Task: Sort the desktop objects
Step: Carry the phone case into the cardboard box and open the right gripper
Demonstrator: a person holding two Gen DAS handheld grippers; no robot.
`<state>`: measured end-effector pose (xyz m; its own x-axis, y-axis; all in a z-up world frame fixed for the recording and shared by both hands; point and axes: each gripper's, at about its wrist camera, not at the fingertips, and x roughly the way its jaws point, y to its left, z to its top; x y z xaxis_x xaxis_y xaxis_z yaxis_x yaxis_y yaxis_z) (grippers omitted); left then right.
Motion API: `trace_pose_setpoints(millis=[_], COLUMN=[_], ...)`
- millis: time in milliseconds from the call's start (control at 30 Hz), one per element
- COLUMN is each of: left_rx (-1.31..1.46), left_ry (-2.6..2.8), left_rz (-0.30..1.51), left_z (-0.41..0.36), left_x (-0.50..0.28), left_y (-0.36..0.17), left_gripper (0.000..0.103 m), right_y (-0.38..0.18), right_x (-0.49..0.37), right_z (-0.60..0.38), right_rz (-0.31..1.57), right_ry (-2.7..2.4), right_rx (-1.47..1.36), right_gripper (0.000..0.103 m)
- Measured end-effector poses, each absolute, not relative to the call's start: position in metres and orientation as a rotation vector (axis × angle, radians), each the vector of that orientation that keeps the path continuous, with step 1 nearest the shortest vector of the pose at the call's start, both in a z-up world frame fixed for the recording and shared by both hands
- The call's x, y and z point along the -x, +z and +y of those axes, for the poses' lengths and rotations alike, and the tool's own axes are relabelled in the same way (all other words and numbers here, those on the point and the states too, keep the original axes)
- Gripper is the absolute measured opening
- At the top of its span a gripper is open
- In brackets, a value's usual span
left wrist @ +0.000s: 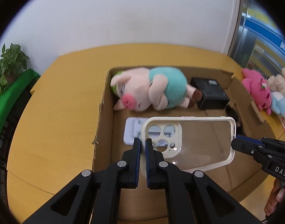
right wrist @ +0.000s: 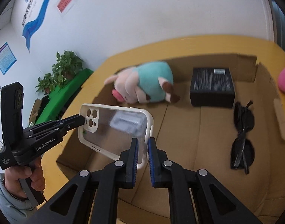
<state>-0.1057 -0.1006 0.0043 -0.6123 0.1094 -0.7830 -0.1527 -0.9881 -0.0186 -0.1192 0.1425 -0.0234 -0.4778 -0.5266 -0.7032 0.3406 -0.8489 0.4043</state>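
Note:
A clear phone case (left wrist: 198, 141) with a cream rim hangs in the air over an open cardboard box (left wrist: 105, 97). My left gripper (left wrist: 143, 147) is shut on the case's camera-cutout end. My right gripper (right wrist: 143, 149) is shut on the opposite end of the case (right wrist: 112, 128). Each gripper shows in the other's view, the right one (left wrist: 235, 145) and the left one (right wrist: 82, 120). Inside the box lie a pink pig plush in a teal shirt (left wrist: 151, 89), a black box (left wrist: 209, 93), a pale blue stand (left wrist: 133, 130) and black sunglasses (right wrist: 243, 134).
The cardboard box (right wrist: 217, 127) sits on a round yellow table (left wrist: 58, 112). A pink plush (left wrist: 258, 91) and other plush toys (left wrist: 280, 100) lie on the table right of the box. A potted plant (left wrist: 8, 67) on a green stand is far left.

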Motion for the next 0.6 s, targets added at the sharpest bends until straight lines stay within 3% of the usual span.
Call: trace_pose_setpoints(millis=[600], left_rx=[1.683], left_ry=[2.573], left_rz=[0.304], left_z=[-0.104], left_x=[0.116], left_y=[-0.060], left_gripper=[0.004], right_y=[-0.099], right_x=[0.139], right_z=[0.113], right_rz=[-0.314], right_ry=[-2.084], right_rx=[-1.569], right_gripper=[0.012])
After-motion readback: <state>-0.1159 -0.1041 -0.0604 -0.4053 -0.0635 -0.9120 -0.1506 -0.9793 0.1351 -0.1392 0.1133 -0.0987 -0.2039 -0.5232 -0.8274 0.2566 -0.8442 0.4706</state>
